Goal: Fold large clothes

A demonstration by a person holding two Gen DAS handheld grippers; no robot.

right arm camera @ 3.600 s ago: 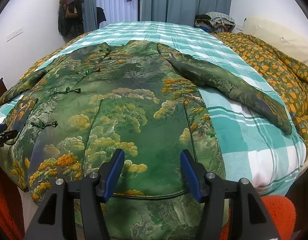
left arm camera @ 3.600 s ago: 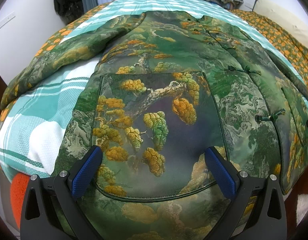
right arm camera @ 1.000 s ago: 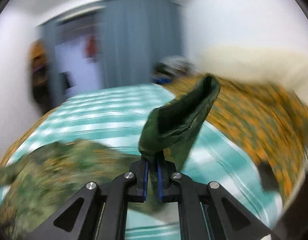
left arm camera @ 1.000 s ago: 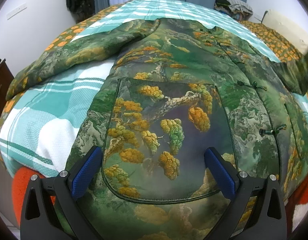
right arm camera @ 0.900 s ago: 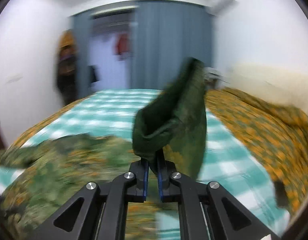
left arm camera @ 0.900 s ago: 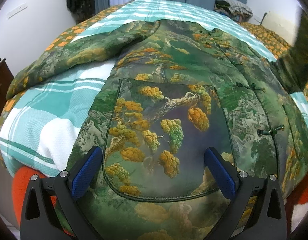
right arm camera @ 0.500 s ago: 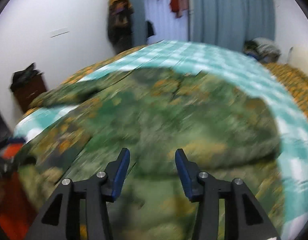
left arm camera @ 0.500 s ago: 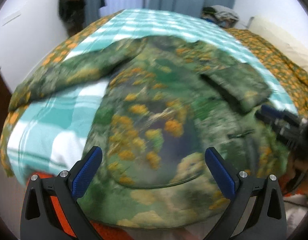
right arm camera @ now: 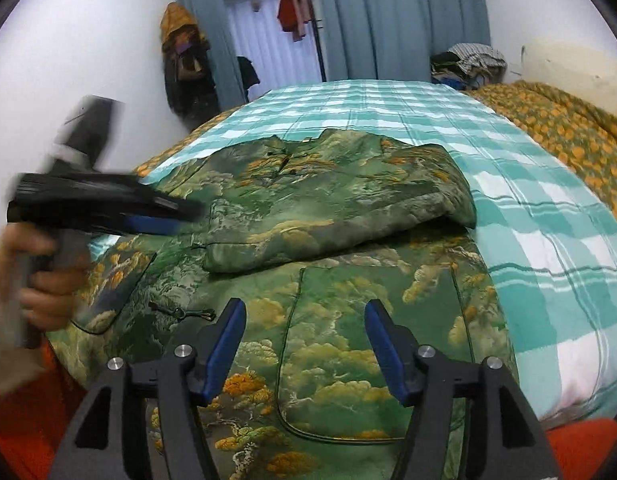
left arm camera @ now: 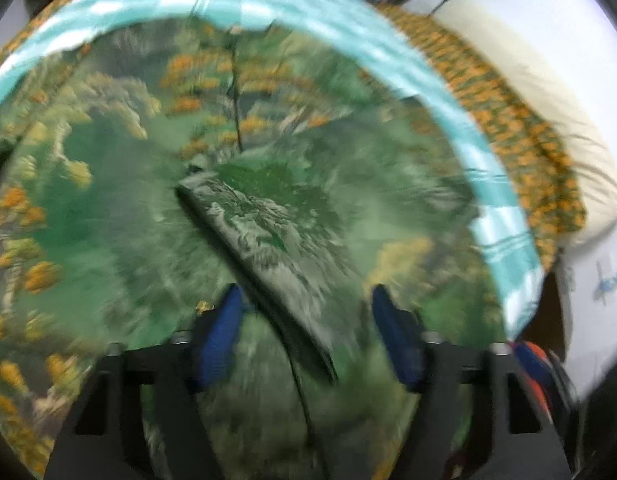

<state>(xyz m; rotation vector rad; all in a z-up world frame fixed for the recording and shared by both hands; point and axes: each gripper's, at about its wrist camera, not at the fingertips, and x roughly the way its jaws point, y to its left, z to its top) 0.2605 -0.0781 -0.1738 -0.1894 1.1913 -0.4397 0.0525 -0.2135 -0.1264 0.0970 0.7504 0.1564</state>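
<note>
A green jacket with a gold tree print lies flat on the bed. One sleeve is folded across its chest. My right gripper hovers over the front pocket near the hem. Its jaws are opening, with nothing between them. The left wrist view is blurred by motion. There my left gripper hangs low over the jacket, its jaws closing. The cuff end of the folded sleeve reaches in between the fingers, and the pads stand clear of it. The right wrist view shows a hand holding the left gripper beside the cuff.
A teal plaid sheet covers the bed. An orange-flowered quilt and a cream pillow lie along its right side. A pile of clothes sits at the far end. Coats hang on the left wall. Something orange shows below the near edge.
My right gripper let go of the sleeve, which now lies across the chest, then drew back over the pocket and opened. My left gripper swung right onto the folded sleeve and narrowed.
</note>
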